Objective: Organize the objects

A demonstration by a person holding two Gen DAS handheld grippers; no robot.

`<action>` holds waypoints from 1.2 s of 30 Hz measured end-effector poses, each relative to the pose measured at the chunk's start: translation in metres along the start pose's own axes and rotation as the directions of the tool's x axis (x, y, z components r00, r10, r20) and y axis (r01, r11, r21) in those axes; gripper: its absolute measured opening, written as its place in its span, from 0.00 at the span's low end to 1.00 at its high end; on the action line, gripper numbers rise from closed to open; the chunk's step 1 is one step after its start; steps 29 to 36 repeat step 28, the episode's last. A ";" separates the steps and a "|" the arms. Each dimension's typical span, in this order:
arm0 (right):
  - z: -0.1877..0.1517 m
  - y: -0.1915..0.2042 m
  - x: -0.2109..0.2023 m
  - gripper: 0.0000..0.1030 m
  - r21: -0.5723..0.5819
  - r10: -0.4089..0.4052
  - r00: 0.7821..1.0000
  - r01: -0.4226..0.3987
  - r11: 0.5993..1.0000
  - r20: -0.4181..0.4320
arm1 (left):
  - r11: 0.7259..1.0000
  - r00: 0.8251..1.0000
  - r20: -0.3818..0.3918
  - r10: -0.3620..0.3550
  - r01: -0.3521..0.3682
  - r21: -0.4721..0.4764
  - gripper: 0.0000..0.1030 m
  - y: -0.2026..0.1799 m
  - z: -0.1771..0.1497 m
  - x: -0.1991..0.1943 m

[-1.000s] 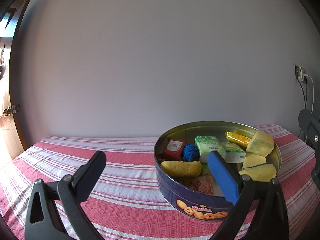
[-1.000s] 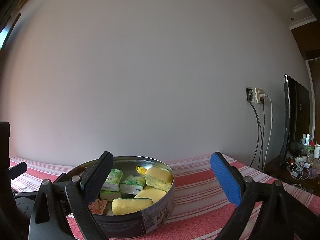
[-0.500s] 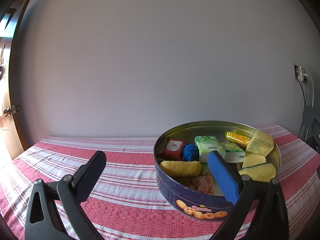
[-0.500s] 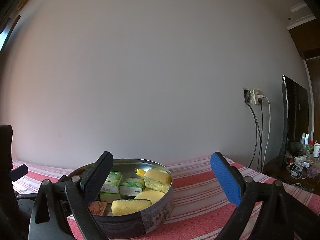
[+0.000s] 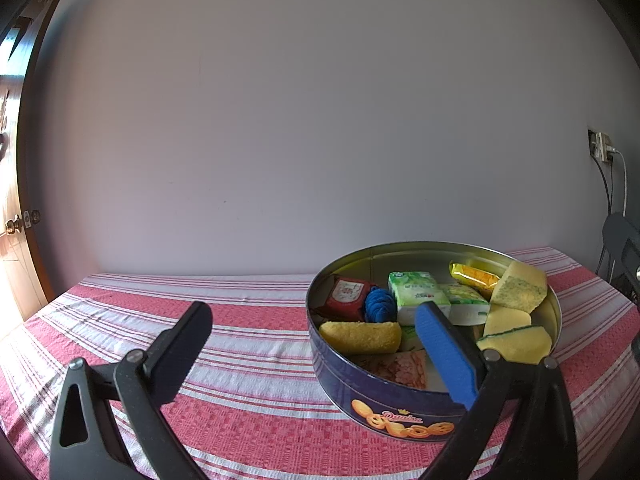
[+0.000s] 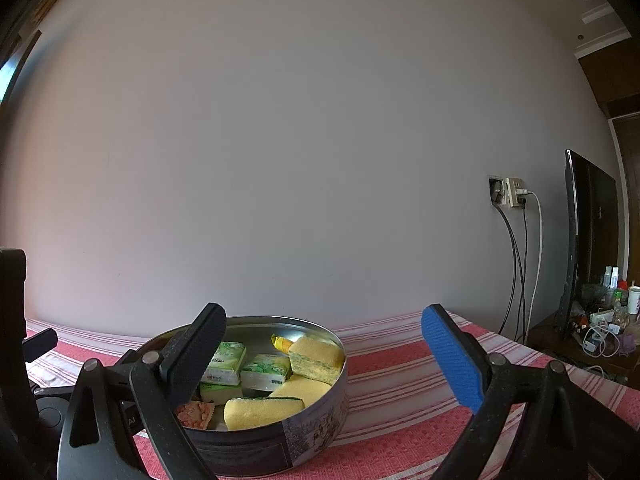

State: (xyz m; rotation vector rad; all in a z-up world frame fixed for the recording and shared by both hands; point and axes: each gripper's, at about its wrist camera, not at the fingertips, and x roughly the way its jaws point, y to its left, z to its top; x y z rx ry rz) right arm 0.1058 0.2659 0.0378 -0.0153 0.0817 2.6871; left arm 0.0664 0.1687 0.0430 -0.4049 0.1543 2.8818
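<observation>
Right wrist view: tin (image 6: 312,436) lower than before.

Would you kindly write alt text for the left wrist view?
The open, empty left gripper faces a round cookie tin on a red-and-white striped tablecloth, its blue-padded finger over the tin. The tin holds yellow sponges, green tissue packs and snack packets.
</observation>
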 end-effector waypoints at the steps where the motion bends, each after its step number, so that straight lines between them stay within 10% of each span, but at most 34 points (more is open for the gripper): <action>1: 0.000 0.000 0.000 0.97 0.000 0.000 1.000 0.000 1.000 0.000 | 1.000 1.000 0.000 0.001 -0.001 0.000 1.00 0.000 0.000 0.000; 36: -0.002 -0.003 0.007 0.97 0.003 -0.008 1.000 0.008 1.000 -0.024 | 0.999 0.999 -0.020 -0.041 0.041 0.009 1.00 0.000 -0.001 0.003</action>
